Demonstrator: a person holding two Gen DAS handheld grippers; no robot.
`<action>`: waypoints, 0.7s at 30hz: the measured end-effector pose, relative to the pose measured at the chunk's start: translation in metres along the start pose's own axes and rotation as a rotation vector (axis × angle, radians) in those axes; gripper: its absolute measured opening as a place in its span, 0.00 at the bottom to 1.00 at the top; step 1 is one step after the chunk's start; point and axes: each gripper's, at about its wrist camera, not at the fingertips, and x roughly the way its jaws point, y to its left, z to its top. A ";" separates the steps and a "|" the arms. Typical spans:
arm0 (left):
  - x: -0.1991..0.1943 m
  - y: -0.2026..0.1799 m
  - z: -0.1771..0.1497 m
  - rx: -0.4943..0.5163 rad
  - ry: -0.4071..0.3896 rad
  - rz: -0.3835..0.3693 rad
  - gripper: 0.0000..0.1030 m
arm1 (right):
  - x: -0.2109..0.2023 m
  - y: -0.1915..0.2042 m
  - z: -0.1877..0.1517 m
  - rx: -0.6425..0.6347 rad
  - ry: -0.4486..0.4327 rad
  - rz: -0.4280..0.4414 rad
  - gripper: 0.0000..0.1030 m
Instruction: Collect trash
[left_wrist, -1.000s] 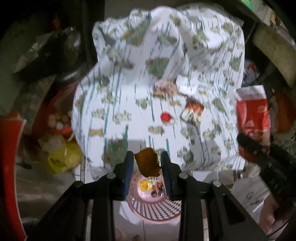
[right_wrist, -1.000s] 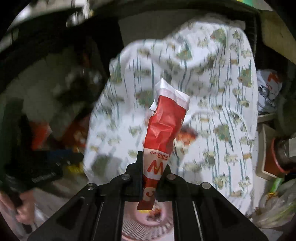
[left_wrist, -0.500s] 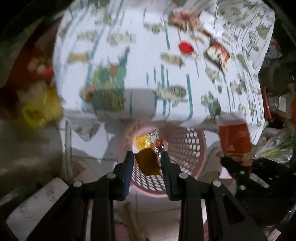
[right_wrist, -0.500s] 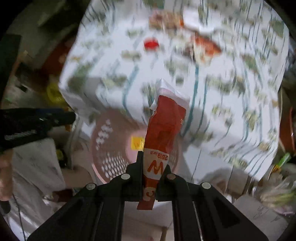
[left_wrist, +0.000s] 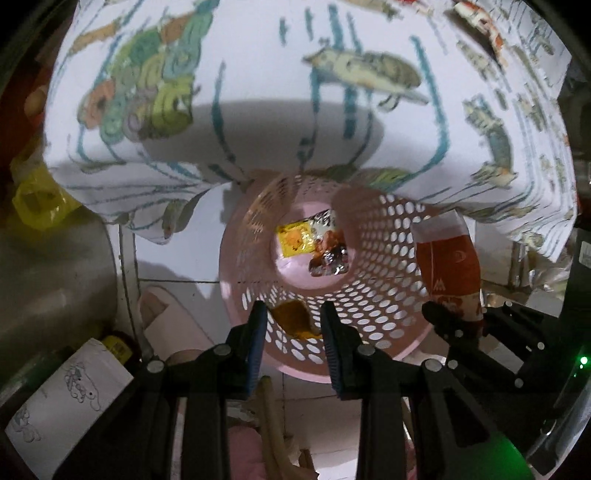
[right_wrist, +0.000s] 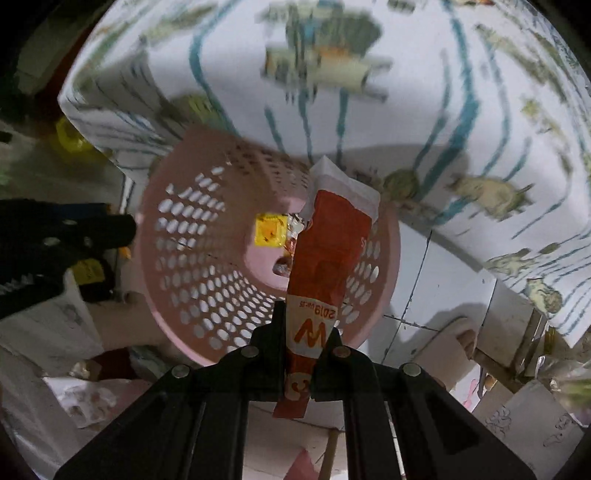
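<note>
Both loaded jaws hang over basket (left_wrist: 388, 321) rim.

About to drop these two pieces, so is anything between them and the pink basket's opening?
Nothing visible blocks either. The brown wrapper in the left tool and the red-and-white packet in the right tool both hang over the open pink perforated plastic basket.
</note>
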 end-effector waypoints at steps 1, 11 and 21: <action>0.003 0.000 0.000 0.004 0.004 0.007 0.27 | 0.006 -0.001 0.000 0.009 -0.001 -0.005 0.09; -0.005 0.008 -0.001 -0.017 -0.044 0.033 0.66 | 0.012 -0.011 0.002 0.077 -0.031 -0.010 0.60; -0.048 0.005 -0.005 -0.010 -0.173 0.047 0.66 | -0.021 -0.003 0.004 0.074 -0.112 -0.016 0.60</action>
